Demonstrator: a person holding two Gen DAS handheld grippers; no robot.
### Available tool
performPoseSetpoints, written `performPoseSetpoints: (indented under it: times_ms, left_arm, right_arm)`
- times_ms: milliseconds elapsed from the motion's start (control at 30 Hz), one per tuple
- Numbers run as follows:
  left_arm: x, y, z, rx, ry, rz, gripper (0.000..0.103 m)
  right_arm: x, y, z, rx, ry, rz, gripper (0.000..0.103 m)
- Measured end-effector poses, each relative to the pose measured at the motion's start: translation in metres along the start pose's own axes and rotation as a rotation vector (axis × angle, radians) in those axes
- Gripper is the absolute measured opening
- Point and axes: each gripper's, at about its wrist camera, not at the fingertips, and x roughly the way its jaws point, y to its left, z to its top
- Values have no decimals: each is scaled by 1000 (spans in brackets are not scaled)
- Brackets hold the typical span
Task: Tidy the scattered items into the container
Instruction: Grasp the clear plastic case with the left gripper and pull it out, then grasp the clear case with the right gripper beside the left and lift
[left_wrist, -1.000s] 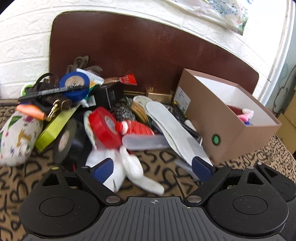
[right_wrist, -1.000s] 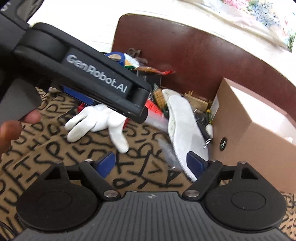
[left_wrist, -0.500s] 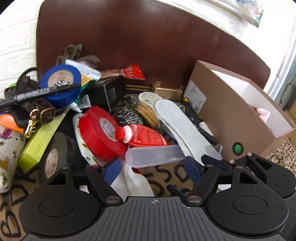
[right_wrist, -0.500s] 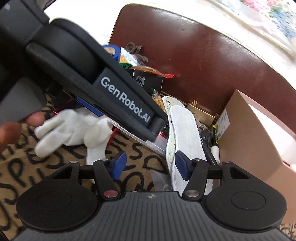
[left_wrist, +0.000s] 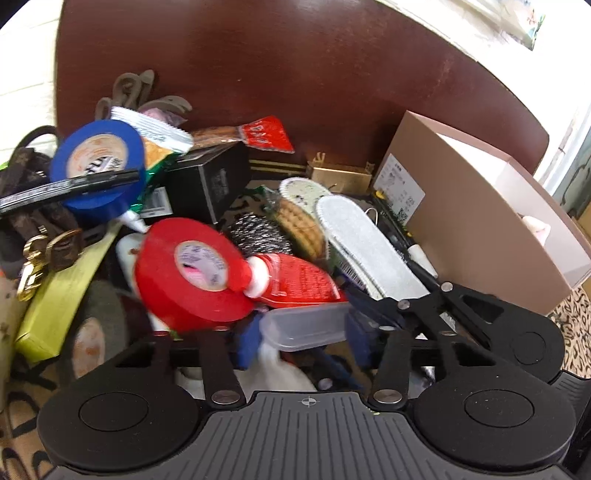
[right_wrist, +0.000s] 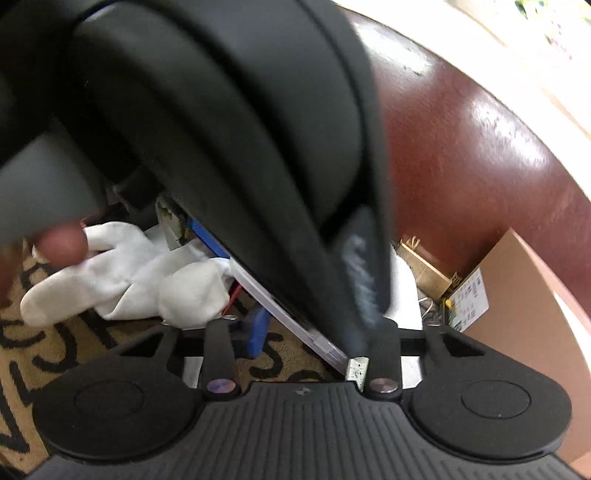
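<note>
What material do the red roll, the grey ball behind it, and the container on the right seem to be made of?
The red roll looks like glossy plastic tape wound on a paper-labelled core. The grey ball looks like a steel-wire scourer: tangled, shiny strands. The container looks like matte brown cardboard with a white inside and a printed label.
</note>
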Motion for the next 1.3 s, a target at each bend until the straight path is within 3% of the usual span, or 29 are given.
performPoseSetpoints:
  times_ms: [67,300,500,633,733,833,1000,1100,1167,1300]
  left_arm:
    - [-7,2,-3,-16,7,-16,55]
    - [-44,-26,-31,62,11,-17,54]
    - [-69,-48,-78,88,100,-96,57]
    - [-76,-61,-102,65,157,-141,57]
    - [-83,-71,-119,84,192,-175,60]
    - [-95,-73,-125,113,177,-164,65]
    - [-107,-65,-121,115,143,-141,70]
    - [-103,-69,-116,125,156,-177,70]
    - [-96,-76,-115,161,177,-197,70]
    - [-77,-95,-117,252,233,-216,69]
  right_arm:
    - [-11,5,-4,-34,-14,-8,38]
    - [-69,18,-25,-57,-57,0,34]
    - [-133,34,-57,-97,-78,7,34]
    - [-167,42,-75,-63,-46,26,36]
    - [-189,48,-89,-75,-32,34,43]
    - [-209,46,-101,-53,-27,2,63]
    - [-231,19,-110,154,43,41,75]
    - [-235,-1,-117,374,103,105,79]
    - [-248,10,-122,487,129,143,79]
    - [-212,5,-124,575,161,159,82]
